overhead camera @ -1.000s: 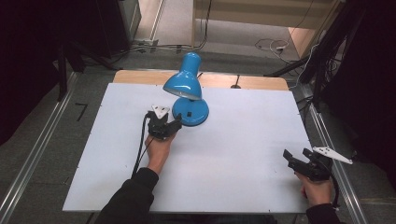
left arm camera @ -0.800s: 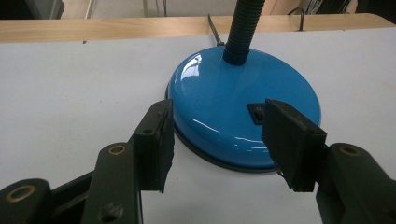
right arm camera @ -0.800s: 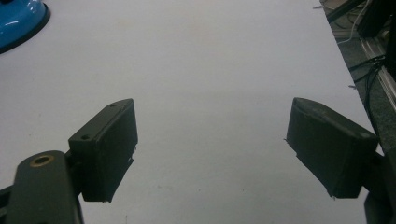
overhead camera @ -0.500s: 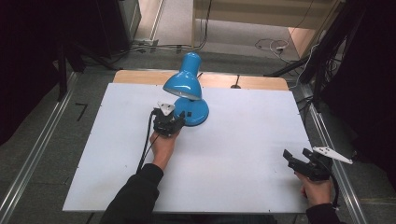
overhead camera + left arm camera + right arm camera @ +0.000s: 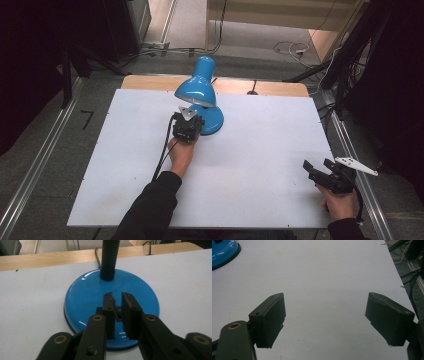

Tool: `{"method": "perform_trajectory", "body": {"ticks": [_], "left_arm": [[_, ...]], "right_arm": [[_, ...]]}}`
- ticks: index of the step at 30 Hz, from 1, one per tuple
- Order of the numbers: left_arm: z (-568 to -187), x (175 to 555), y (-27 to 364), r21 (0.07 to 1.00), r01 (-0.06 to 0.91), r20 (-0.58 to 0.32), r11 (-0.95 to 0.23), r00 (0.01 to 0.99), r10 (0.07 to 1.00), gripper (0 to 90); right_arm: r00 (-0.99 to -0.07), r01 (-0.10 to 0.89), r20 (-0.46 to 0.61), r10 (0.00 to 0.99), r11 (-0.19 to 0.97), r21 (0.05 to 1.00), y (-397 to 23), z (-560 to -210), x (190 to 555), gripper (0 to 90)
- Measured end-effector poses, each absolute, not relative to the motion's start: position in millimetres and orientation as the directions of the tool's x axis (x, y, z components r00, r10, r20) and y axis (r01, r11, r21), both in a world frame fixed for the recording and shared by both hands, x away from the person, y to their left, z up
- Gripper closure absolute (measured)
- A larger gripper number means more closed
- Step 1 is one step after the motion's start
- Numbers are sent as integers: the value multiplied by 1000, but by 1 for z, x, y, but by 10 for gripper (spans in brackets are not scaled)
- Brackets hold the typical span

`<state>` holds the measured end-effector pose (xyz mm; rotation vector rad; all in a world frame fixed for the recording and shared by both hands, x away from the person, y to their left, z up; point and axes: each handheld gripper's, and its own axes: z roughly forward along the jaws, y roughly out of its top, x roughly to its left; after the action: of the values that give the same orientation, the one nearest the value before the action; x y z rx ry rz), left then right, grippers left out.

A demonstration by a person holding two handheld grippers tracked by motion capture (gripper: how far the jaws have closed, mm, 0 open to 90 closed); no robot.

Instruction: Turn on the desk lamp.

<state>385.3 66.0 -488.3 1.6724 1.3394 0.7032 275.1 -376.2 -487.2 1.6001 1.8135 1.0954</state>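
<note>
A blue desk lamp stands at the back middle of the white table, its shade [image 5: 196, 92] tipped toward me over its round base [image 5: 216, 122]. My left gripper [image 5: 189, 126] sits at the base's near left edge. In the left gripper view its jaws hang over the base [image 5: 82, 297] in front of the ribbed neck [image 5: 110, 257]. There my left gripper [image 5: 117, 296] is shut to a thin slit, with a small dark part low in the gap. My right gripper [image 5: 316, 171] rests open near the table's right front edge, nothing between its fingers [image 5: 268, 317].
The white table top [image 5: 260, 145] lies on a wooden board [image 5: 270, 87] that shows along the back edge. A corner of the lamp base [image 5: 222, 251] shows far off in the right gripper view. Cables [image 5: 287, 47] lie on the floor behind, and metal rails [image 5: 350, 145] run along both sides.
My left gripper has moved right and forward, from beside the lamp base onto its near edge. The right gripper has stayed where it was.
</note>
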Motion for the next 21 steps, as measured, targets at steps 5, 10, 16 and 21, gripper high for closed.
{"method": "perform_trajectory", "body": {"ticks": [5,10,16,21], "left_arm": [[-489,389,60,874,482,-79,-63,271,959,900],[-490,393,56,865,497,-80,-74,281,956,900],[-494,396,53,858,509,-84,-73,278,957,900],[-497,398,54,851,520,-89,-66,266,960,900]], "right_arm": [[-200,580,149,968,-5,814,-377,-487,275,151],[-200,583,155,968,-10,813,-377,-487,275,151],[-204,581,156,966,-9,814,-377,-487,275,151],[-203,582,159,966,-12,813,-377,-487,274,151]]}}
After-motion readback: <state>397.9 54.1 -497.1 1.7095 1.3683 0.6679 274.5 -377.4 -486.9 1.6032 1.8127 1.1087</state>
